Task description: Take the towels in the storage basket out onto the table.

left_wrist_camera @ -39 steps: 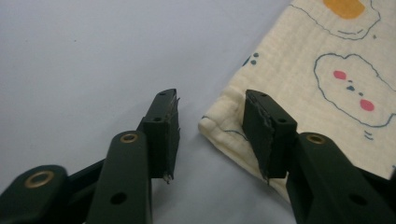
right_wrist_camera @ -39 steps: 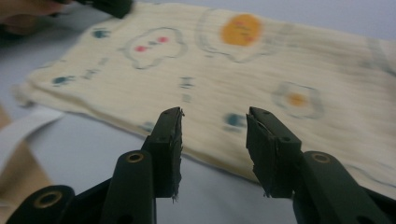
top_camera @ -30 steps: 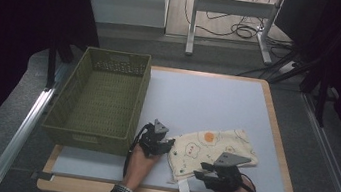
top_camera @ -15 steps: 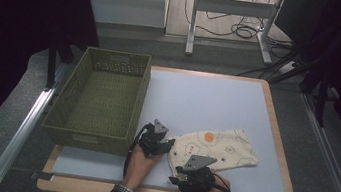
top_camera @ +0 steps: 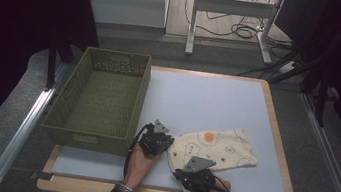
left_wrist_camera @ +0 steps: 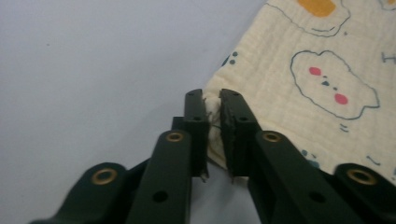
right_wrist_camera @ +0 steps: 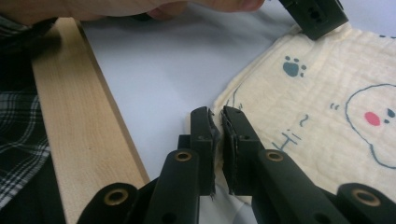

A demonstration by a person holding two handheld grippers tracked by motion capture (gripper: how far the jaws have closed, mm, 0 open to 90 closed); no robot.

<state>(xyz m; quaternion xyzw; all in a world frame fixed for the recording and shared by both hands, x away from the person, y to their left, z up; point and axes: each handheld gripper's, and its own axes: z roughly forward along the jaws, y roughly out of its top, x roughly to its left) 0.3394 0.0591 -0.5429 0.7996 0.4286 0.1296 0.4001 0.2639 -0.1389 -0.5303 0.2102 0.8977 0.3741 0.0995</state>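
Desk with blue mat; basket (top_camera: 100, 98) at left edge. Cloth (top_camera: 214, 147) lies near front edge, long axis running right and away. Left gripper (left_wrist_camera: 212, 100) has just closed on its near-left corner; right gripper (right_wrist_camera: 217, 119) has just closed on front corner. Both fingers clamp fabric.

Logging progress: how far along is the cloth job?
Done: both grips made. Left gripper and right gripper have just closed, each pinching a near corner of the cloth. In hand: cloth, flat on the table. Left, probably: lifting or folding it; basket holds nothing.
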